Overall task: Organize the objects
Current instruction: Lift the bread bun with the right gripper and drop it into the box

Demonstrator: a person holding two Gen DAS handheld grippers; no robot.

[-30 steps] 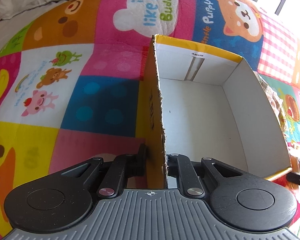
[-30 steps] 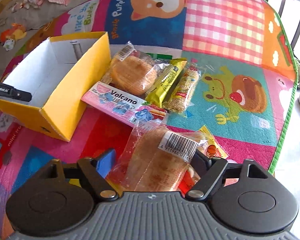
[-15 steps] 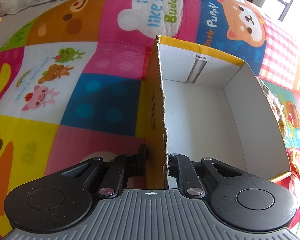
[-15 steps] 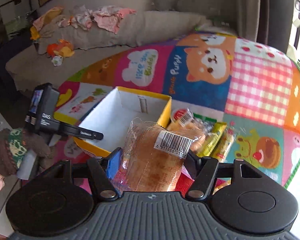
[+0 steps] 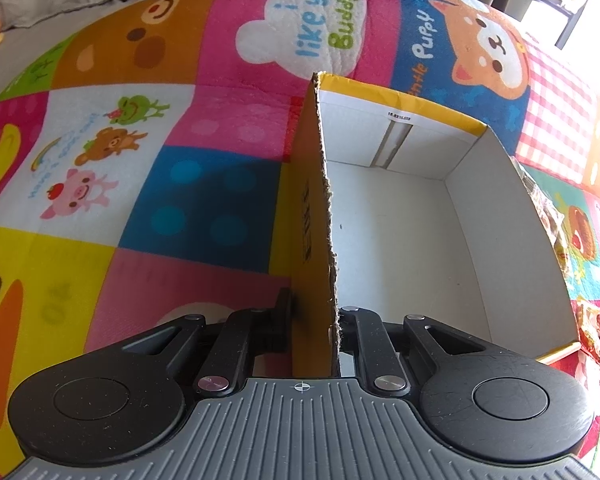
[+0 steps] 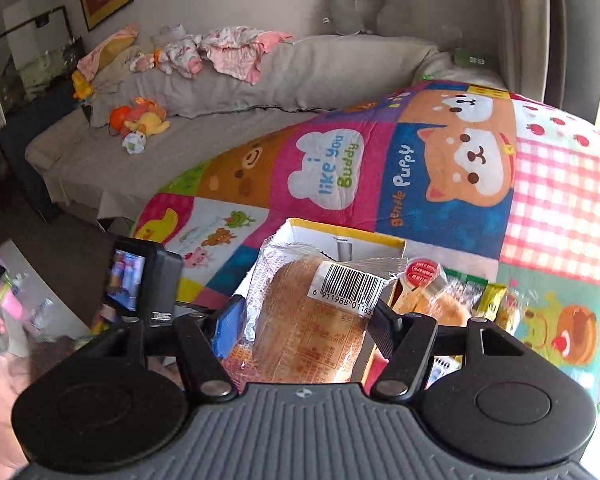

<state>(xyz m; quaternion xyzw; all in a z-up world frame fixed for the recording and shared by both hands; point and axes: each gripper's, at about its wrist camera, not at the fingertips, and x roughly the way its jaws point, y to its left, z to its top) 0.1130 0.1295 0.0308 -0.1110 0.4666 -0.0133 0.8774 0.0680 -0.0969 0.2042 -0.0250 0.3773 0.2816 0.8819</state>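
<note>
Left gripper (image 5: pixel 314 312) was clamped on the near wall of the yellow box (image 5: pixel 500 216), which sat empty on the play mat (image 5: pixel 204 208). Right gripper (image 6: pixel 306 320) pinched a wrapped bread packet (image 6: pixel 300 332), carried above the mat just short of the box. Risk: the slick, puffy wrapper could slide from the pads, or the packet could catch the box rim and drop outside. Only the left wrist view showed the bare box floor. Only the right showed the remaining snacks (image 6: pixel 460 300) beside the box and the sofa (image 6: pixel 220 120).
</note>
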